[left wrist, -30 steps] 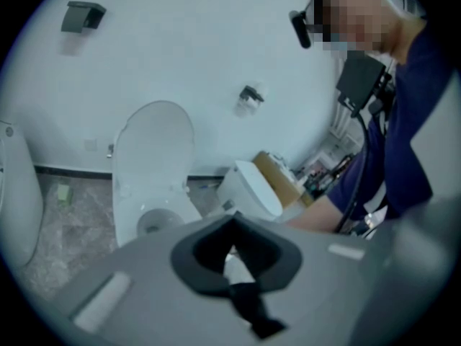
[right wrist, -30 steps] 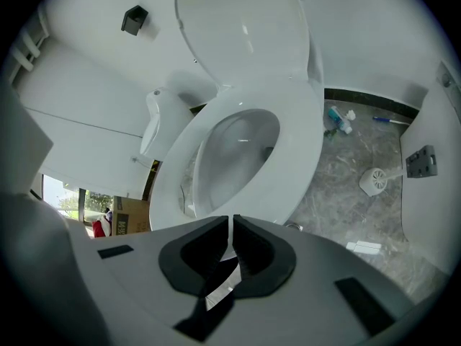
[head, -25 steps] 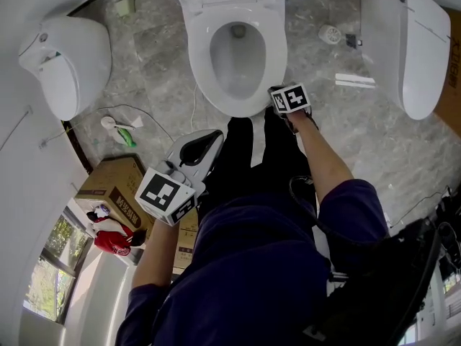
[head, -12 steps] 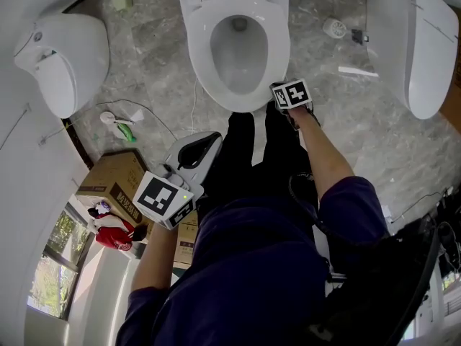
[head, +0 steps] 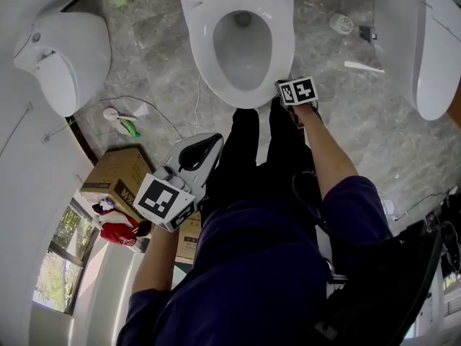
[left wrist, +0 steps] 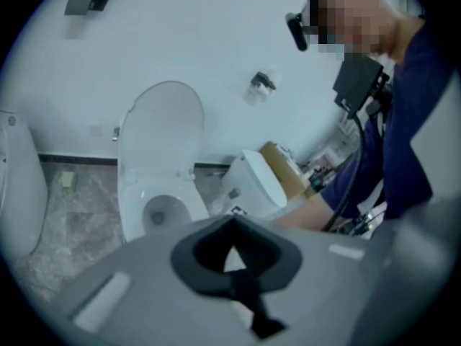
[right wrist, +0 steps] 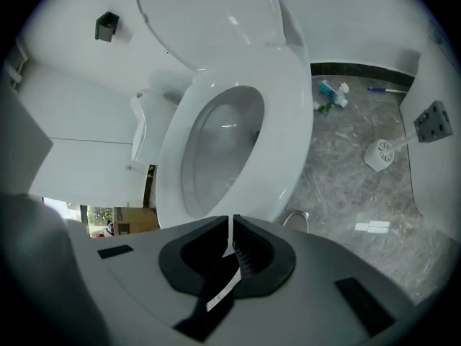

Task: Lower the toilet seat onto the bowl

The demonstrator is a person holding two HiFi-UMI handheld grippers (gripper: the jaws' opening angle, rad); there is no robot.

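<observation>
Stage of task: the white oval plastic toilet seat [head: 284,42] is judged to lie flat on the white ceramic bowl [head: 245,105] already, so the lowering appears done.
Evidence: in the right gripper view the toilet seat [right wrist: 284,135] is seen as a broad ring flush with the rim, while the white rounded lid [right wrist: 209,13] is raised behind it.
Left to do: nothing of the lowering is seen outstanding; only withdrawal of the grippers is judged to remain.
Right gripper [right wrist: 230,222]: the jaws are drawn all but together, with a thin slit between them and nothing held.
Seat relative to right gripper [head: 292,92]: just ahead and near, at the front right edge of the ring; contact cannot be told.
Left gripper [head: 215,138]: the jaws are closed and empty; it is held well back from the bowl, over the grey marbled floor [head: 144,56].
</observation>
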